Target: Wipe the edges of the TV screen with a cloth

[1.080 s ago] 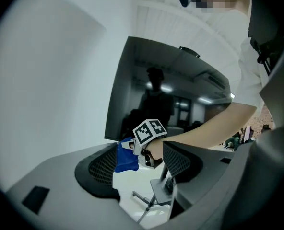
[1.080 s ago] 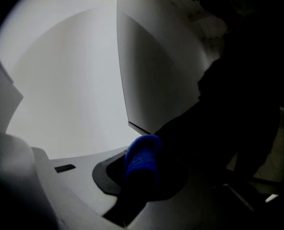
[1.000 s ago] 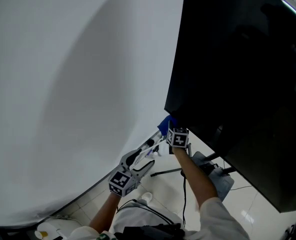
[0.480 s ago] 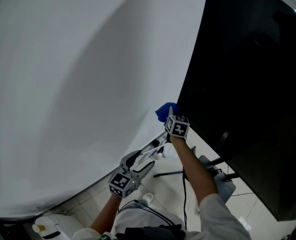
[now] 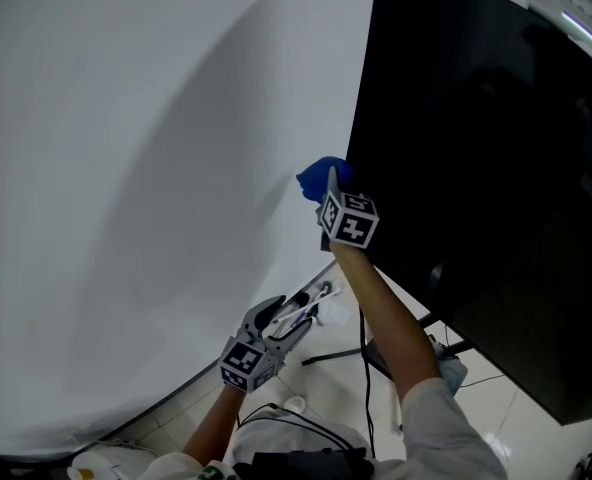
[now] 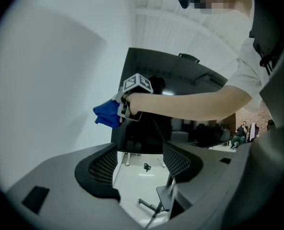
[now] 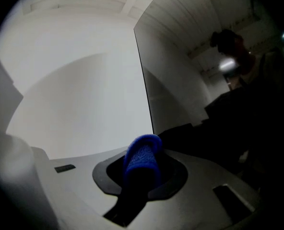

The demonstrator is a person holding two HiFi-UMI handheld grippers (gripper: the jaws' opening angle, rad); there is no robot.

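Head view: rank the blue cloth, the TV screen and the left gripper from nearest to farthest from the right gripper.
Measured from the right gripper:
1. Blue cloth: clamped in its jaws, at the tip.
2. TV screen: its left edge lies just to the right of the cloth.
3. Left gripper: well below, open and empty.

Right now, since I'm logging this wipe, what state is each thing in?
TV screen: dark, reflecting the room.
right gripper: shut on the blue cloth.
blue cloth: bunched, at the TV screen's edge.
left gripper: fingers apart, empty.
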